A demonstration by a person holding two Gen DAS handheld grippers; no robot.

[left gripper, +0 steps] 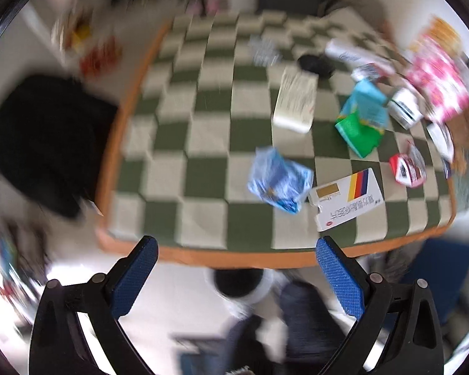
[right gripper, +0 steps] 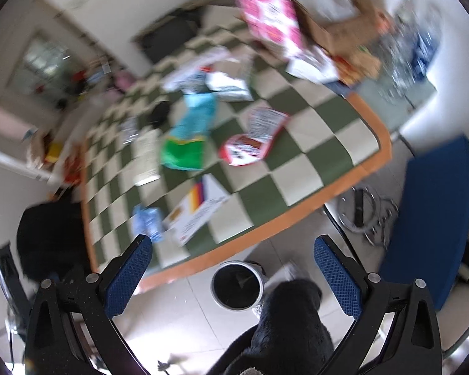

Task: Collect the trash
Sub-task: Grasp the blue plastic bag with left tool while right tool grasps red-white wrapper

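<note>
Trash lies scattered on a green-and-cream checkered table [left gripper: 203,143] with an orange rim. I see a crumpled blue wrapper [left gripper: 278,181], a white box with coloured stripes [left gripper: 347,200], a green and blue packet [left gripper: 359,118], a red and white wrapper [left gripper: 406,168] and a cream carton [left gripper: 294,100]. The same items show in the right wrist view: blue wrapper [right gripper: 147,222], striped box [right gripper: 197,209], green packet [right gripper: 184,143], red wrapper [right gripper: 253,137]. A round bin [right gripper: 237,284] stands on the floor below the table edge. My left gripper [left gripper: 237,268] and right gripper [right gripper: 233,268] are open and empty, held above the floor short of the table.
A black chair [left gripper: 47,143] stands left of the table, a blue chair [right gripper: 431,218] at the right. A pink patterned bag [right gripper: 269,18] and brown cardboard [right gripper: 337,31] sit at the table's far side. A person's dark-clothed leg [right gripper: 284,328] is beside the bin.
</note>
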